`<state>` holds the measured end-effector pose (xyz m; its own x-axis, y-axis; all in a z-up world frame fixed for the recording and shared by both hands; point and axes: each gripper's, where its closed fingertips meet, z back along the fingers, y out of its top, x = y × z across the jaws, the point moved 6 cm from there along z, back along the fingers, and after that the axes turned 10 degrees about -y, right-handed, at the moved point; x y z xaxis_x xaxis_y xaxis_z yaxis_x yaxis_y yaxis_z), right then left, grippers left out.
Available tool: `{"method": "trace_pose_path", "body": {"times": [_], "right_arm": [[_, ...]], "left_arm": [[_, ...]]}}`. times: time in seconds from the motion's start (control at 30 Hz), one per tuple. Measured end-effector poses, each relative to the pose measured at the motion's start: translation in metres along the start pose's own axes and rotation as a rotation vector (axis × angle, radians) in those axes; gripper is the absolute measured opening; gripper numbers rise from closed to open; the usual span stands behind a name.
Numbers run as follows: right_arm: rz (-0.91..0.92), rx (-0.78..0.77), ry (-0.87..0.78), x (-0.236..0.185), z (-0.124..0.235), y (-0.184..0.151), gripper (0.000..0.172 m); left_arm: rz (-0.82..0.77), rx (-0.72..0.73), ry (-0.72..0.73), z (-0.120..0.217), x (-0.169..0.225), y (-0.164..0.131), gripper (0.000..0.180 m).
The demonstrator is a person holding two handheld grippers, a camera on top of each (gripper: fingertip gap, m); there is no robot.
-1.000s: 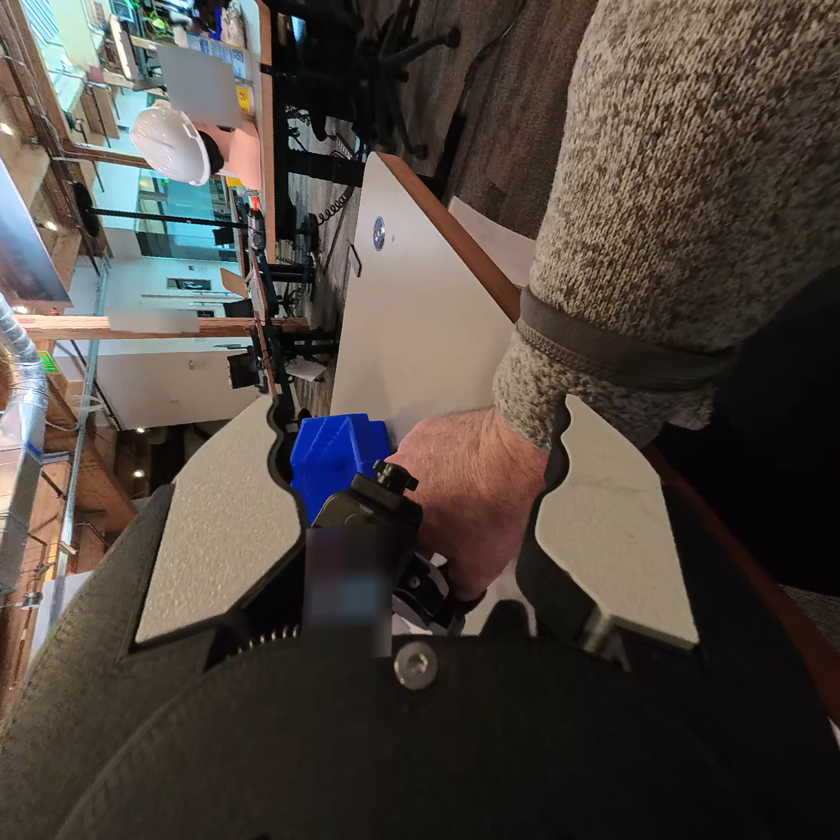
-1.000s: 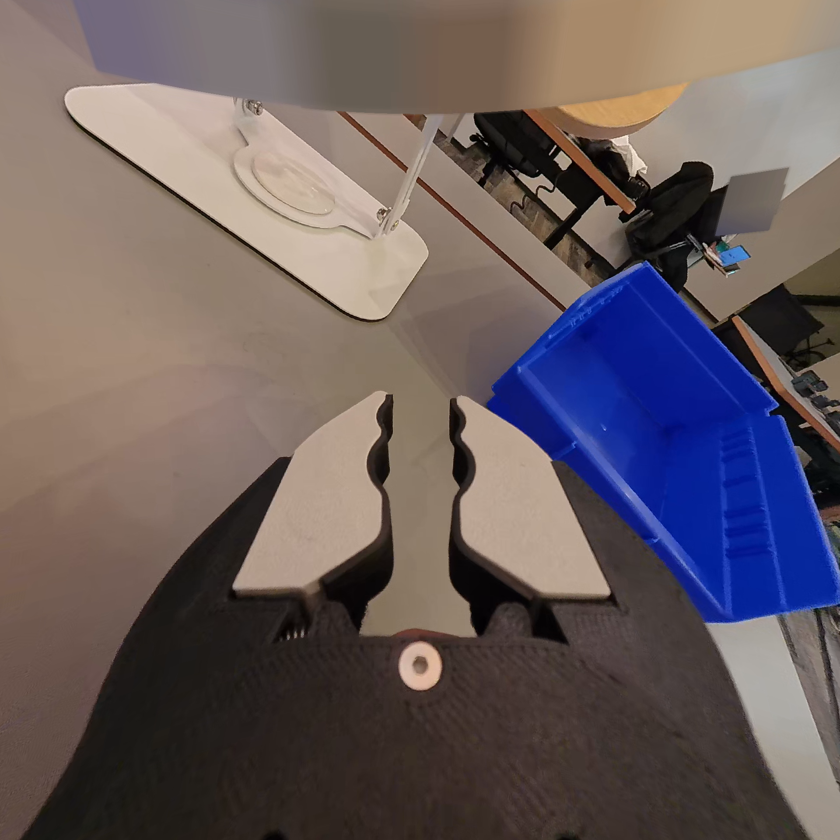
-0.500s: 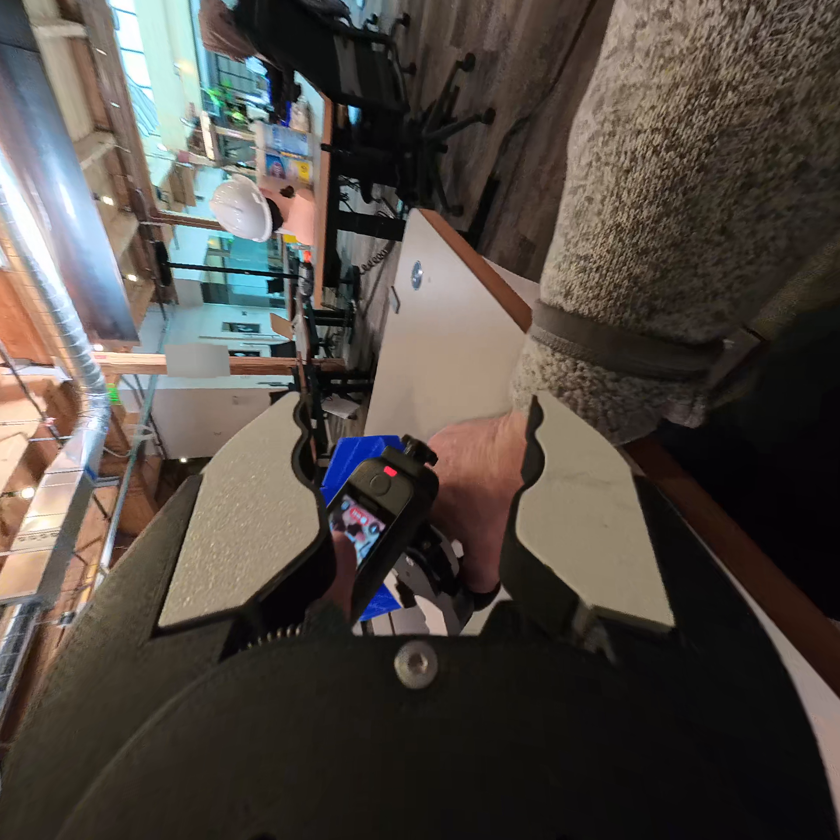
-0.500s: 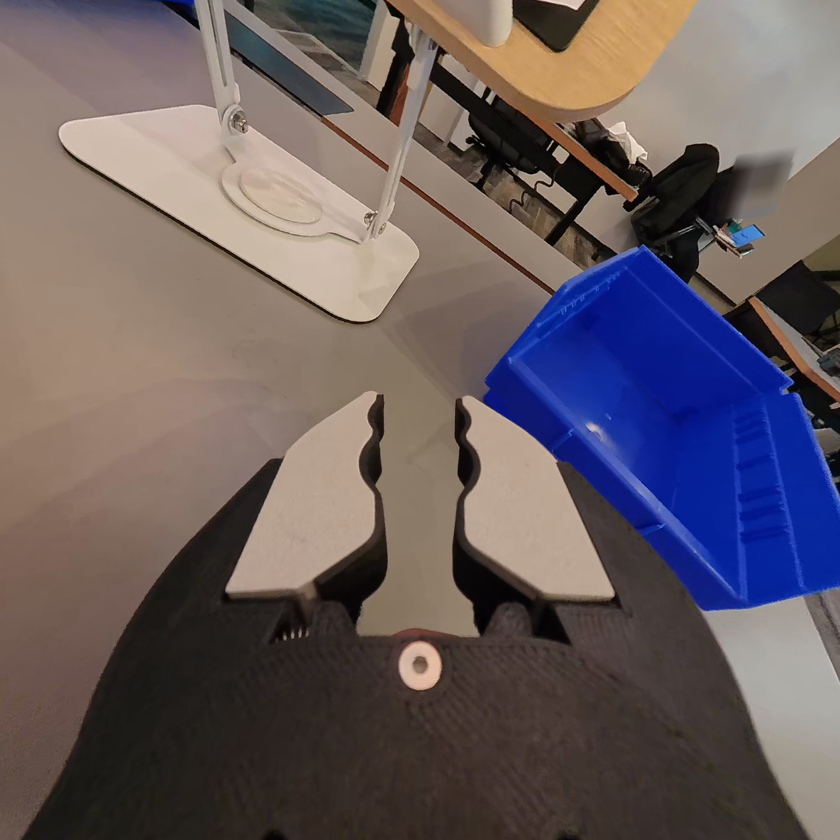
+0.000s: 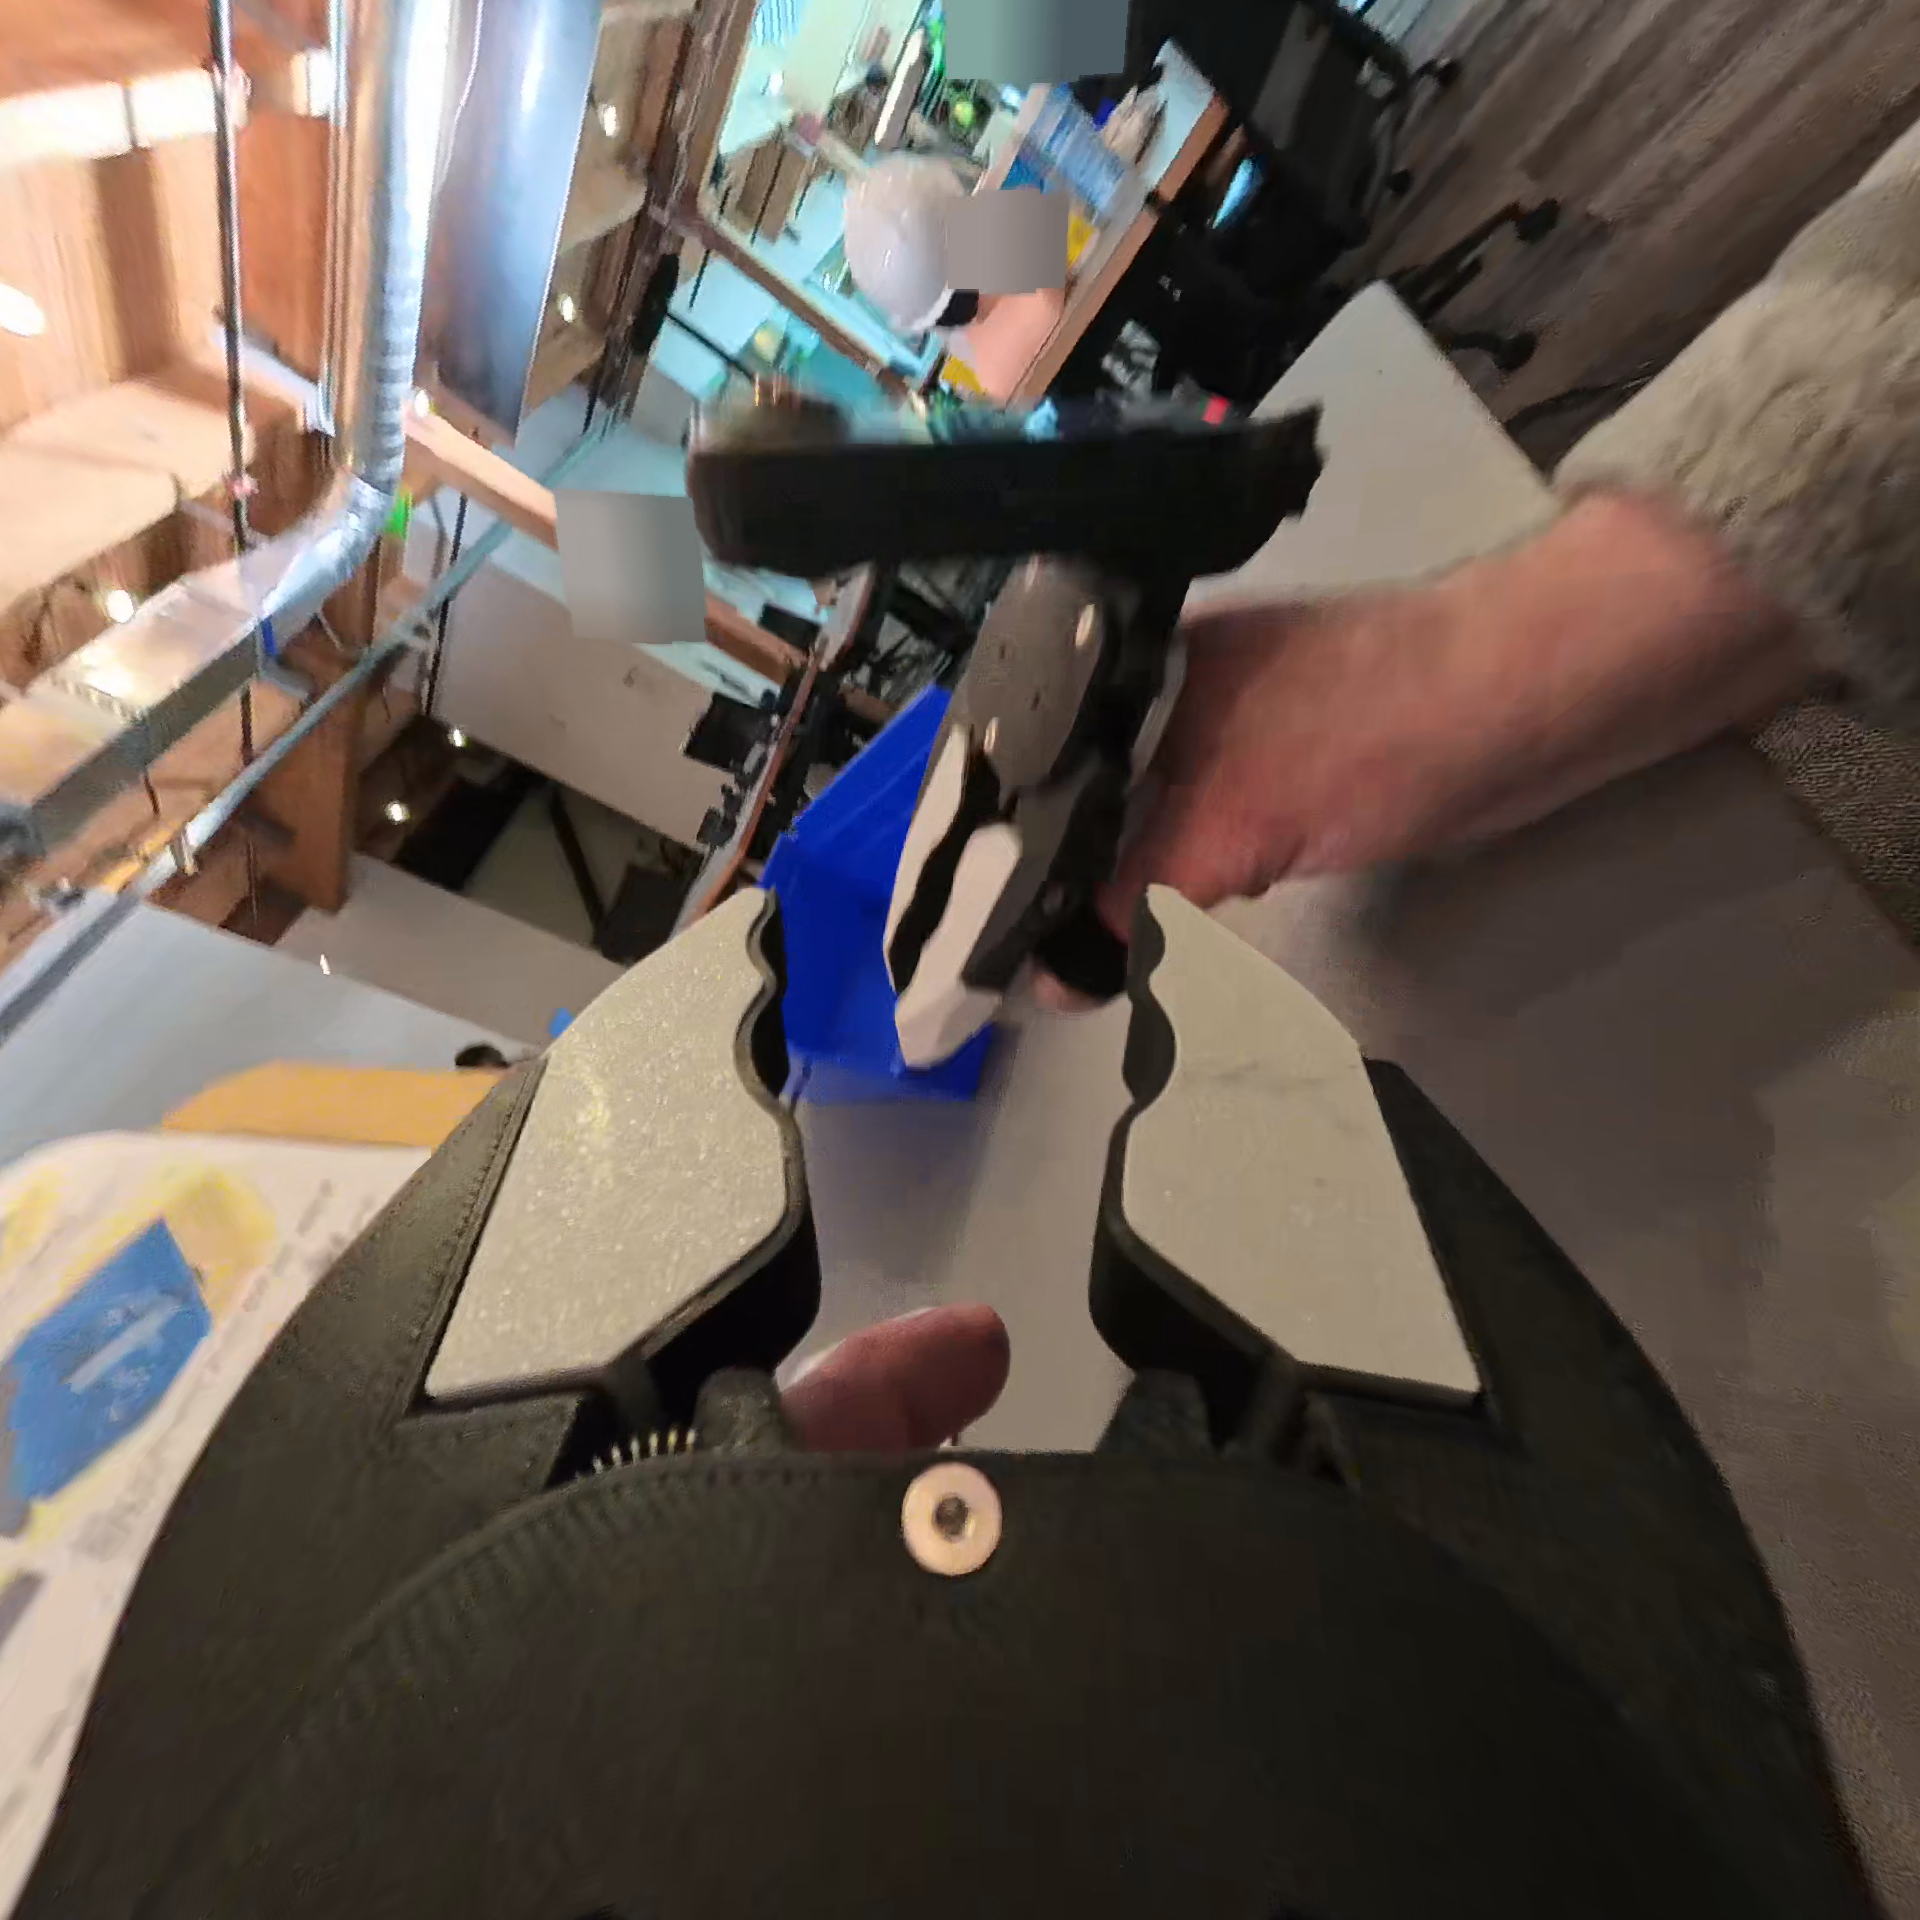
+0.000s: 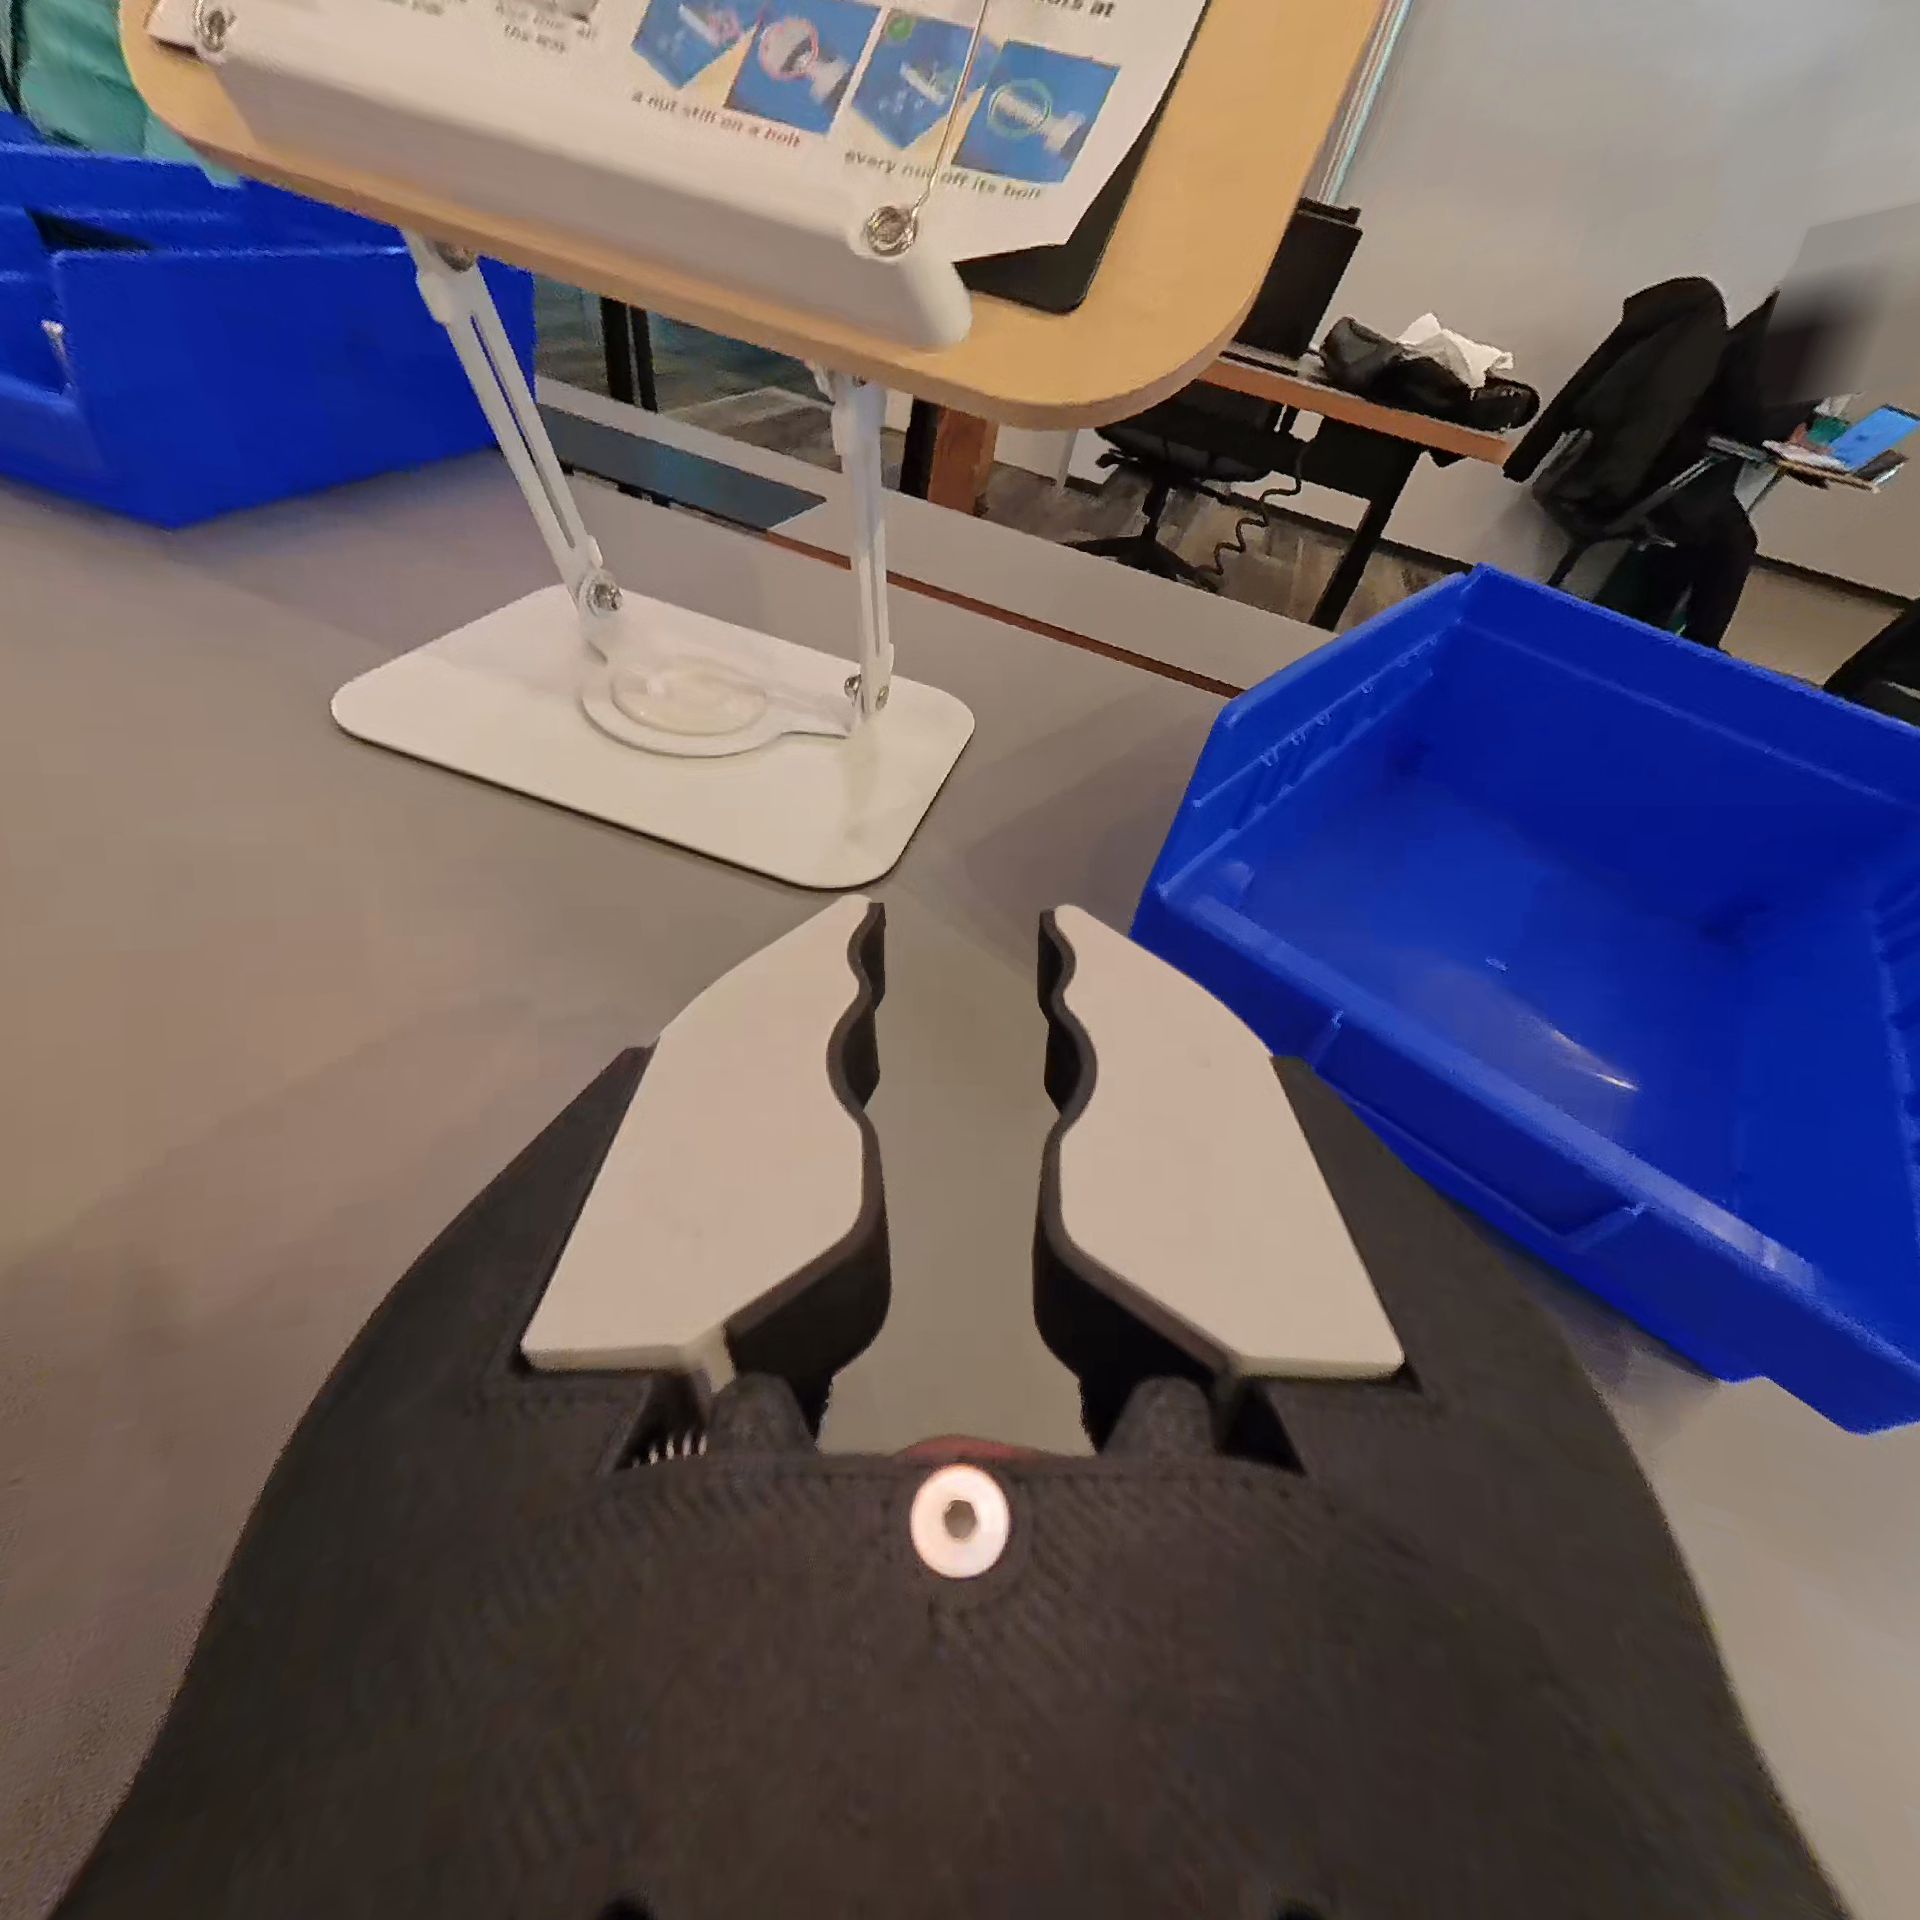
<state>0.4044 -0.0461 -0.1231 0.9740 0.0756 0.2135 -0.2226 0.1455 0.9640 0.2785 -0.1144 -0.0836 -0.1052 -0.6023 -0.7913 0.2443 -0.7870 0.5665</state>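
My left gripper (image 5: 954,914) is open with nothing between its pads, held above the grey table (image 5: 1558,1143). Just beyond its tips, a hand (image 5: 1351,727) holds my right gripper (image 5: 951,987), which points down in front of a blue bin (image 5: 842,935). In the right wrist view my right gripper (image 6: 961,914) is open by a narrow gap and empty, with only the bare table (image 6: 260,987) between its pads. An empty blue bin (image 6: 1558,935) stands just to its right.
A stand with a white base (image 6: 665,727) holds up a wooden board (image 6: 1143,343) bearing a printed sheet (image 6: 831,62), straight ahead of the right gripper. Another blue bin (image 6: 208,364) is at the far left. Chairs and desks stand beyond the table's edge. About 15 centimeters separates my left fingertips from my right.
The left gripper's jaws have narrowed and its view has swung round onto the table. The right gripper has tipped up and back, bringing the stand's board into view. Both stay empty.
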Motion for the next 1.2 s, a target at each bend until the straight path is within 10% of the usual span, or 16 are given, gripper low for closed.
{"method": "trace_pose_path", "body": {"times": [1.2], "right_arm": [[-0.292,0.334,0.241,-0.001,-0.012,0.079,0.000]], "left_arm": [[0.693,0.017,0.122,-0.008,-0.049,-0.120,0.048]]}}
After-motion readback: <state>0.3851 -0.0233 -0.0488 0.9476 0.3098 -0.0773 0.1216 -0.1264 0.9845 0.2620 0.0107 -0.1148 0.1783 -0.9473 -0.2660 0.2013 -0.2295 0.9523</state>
